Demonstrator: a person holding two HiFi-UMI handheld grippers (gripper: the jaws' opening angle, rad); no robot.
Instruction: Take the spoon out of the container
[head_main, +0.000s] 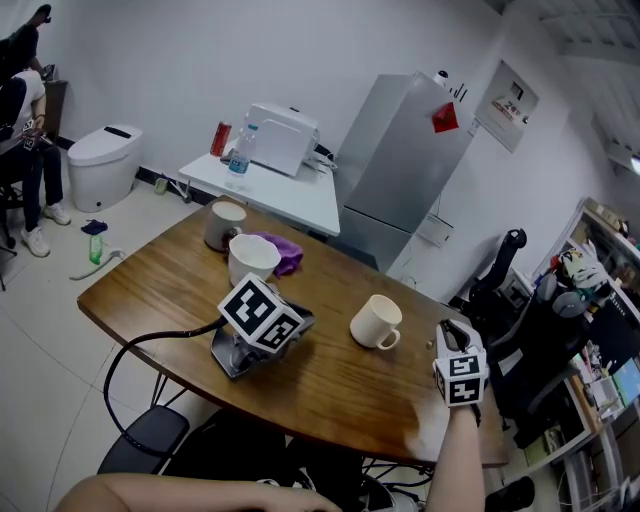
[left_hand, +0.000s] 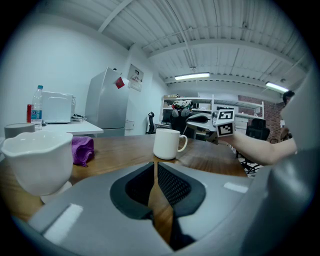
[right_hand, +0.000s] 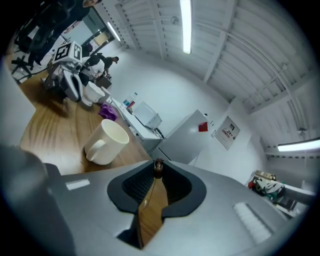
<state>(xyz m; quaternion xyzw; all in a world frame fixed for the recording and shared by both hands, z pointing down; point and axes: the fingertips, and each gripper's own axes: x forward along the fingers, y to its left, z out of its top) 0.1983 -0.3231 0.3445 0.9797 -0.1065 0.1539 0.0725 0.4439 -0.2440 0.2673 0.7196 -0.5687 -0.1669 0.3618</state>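
Spoon: slim dark-brown spoon (right_hand: 158, 167), rounded end showing, pinched in the right hand-held gripper (right_hand: 157, 175) at the wooden worktop's (head_main: 330, 400) right edge.
Container: white ceramic mug (head_main: 377, 322), upright, mid-worktop.

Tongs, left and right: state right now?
Left tongs: closed, nothing between them.
Right tongs: closed on a small brown object at the tips; what it is cannot be told.

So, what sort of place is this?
Probably an office or lab room: a wooden table with a mug, a fridge behind it, and an office chair by cluttered shelves.
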